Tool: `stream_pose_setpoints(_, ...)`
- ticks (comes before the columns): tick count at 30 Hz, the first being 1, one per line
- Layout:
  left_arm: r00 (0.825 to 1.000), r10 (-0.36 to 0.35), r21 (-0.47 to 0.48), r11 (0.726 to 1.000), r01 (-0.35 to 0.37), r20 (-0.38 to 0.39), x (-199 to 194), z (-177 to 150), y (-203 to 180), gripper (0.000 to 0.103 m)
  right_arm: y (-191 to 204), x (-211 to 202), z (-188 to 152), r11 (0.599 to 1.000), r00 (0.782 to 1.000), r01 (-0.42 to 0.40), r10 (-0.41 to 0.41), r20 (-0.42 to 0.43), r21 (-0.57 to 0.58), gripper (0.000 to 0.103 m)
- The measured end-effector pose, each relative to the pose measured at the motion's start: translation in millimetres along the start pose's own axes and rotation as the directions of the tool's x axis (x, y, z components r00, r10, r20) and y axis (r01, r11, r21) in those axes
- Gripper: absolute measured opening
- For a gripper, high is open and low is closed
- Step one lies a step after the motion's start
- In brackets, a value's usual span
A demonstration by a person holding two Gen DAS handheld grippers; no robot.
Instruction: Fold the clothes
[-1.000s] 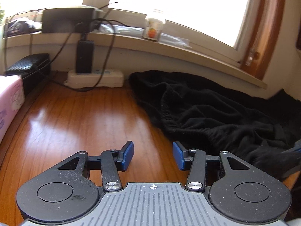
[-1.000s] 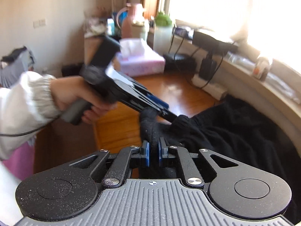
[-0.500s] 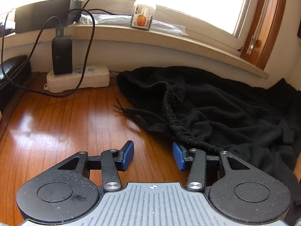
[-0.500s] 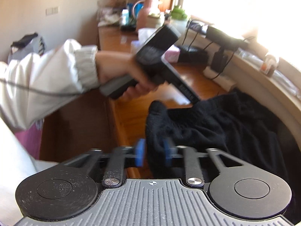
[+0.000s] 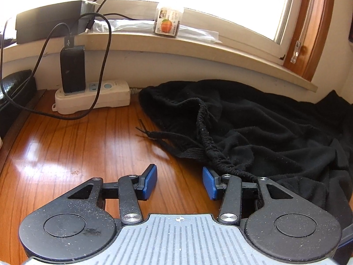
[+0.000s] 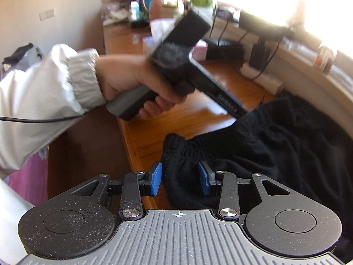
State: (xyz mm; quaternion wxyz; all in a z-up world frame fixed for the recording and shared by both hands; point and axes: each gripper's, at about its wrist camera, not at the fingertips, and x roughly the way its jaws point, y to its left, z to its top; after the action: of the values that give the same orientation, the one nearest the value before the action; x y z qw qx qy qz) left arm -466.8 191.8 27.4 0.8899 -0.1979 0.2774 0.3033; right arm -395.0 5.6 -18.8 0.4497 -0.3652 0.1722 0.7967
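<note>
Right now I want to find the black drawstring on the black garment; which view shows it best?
Left wrist view: the black drawstring lies plainly on the wooden table. Right wrist view shows no drawstring I can make out.

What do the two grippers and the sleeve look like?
Both grippers, left and right, match: black speckled linkage arms with silver pivot screws, round black discs at either side, a ribbed grey plate with a small crosshair mark, and blue pads on the fingers. The left one has a grey handle and faint lettering along its black body. The sleeve is white with an elastic cuff; a thin black cable crosses it.
</note>
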Motion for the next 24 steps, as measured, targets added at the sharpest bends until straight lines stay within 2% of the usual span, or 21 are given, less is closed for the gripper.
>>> stream_pose_setpoints(2,1.000,0.003,0.004,1.000,-0.003,-0.002,1,1,-1,0.050,1,11,-2,1.000,1.000,0.004,-0.005,-0.022,-0.008,0.036)
stream_pose_setpoints(3,1.000,0.005,0.007,1.000,-0.005,-0.002,1,1,-1,0.050,1,14,-4,1.000,1.000,0.001,-0.001,-0.025,-0.011,0.022)
stream_pose_setpoints(5,1.000,0.013,0.014,1.000,-0.013,-0.004,2,2,-1,0.050,3,5,-7,1.000,0.999,-0.014,0.014,0.032,-0.012,0.011)
stream_pose_setpoints(7,0.999,0.043,0.019,0.999,-0.043,0.002,3,3,0,0.047,7,-9,-9,0.999,0.993,-0.025,0.027,0.111,-0.023,0.009)
stream_pose_setpoints(10,0.997,0.074,0.006,0.997,-0.074,0.005,3,4,2,0.043,29,-34,-11,0.992,0.987,-0.045,0.063,0.148,-0.119,0.009)
stream_pose_setpoints(12,0.997,0.076,-0.010,0.997,-0.076,0.000,3,6,5,0.043,36,-34,-15,0.985,0.989,-0.077,0.095,0.109,-0.157,0.011)
stream_pose_setpoints(14,0.996,0.087,-0.016,0.996,-0.088,-0.005,2,8,6,0.043,36,-27,-20,0.985,0.992,-0.094,0.105,0.072,-0.142,0.013)
stream_pose_setpoints(18,0.997,0.078,-0.047,0.996,-0.076,0.030,-4,9,12,0.045,29,-24,-24,0.989,0.989,-0.113,0.121,0.087,-0.096,0.028)
stream_pose_setpoints(22,0.995,0.070,-0.105,0.993,-0.061,0.077,-9,16,20,0.045,27,-31,-25,0.991,0.989,-0.097,0.106,0.106,-0.091,0.031)
stream_pose_setpoints(24,0.993,0.037,-0.153,0.988,-0.020,0.113,-11,23,24,0.043,27,-34,-26,0.992,0.990,-0.090,0.099,0.104,-0.092,0.031)
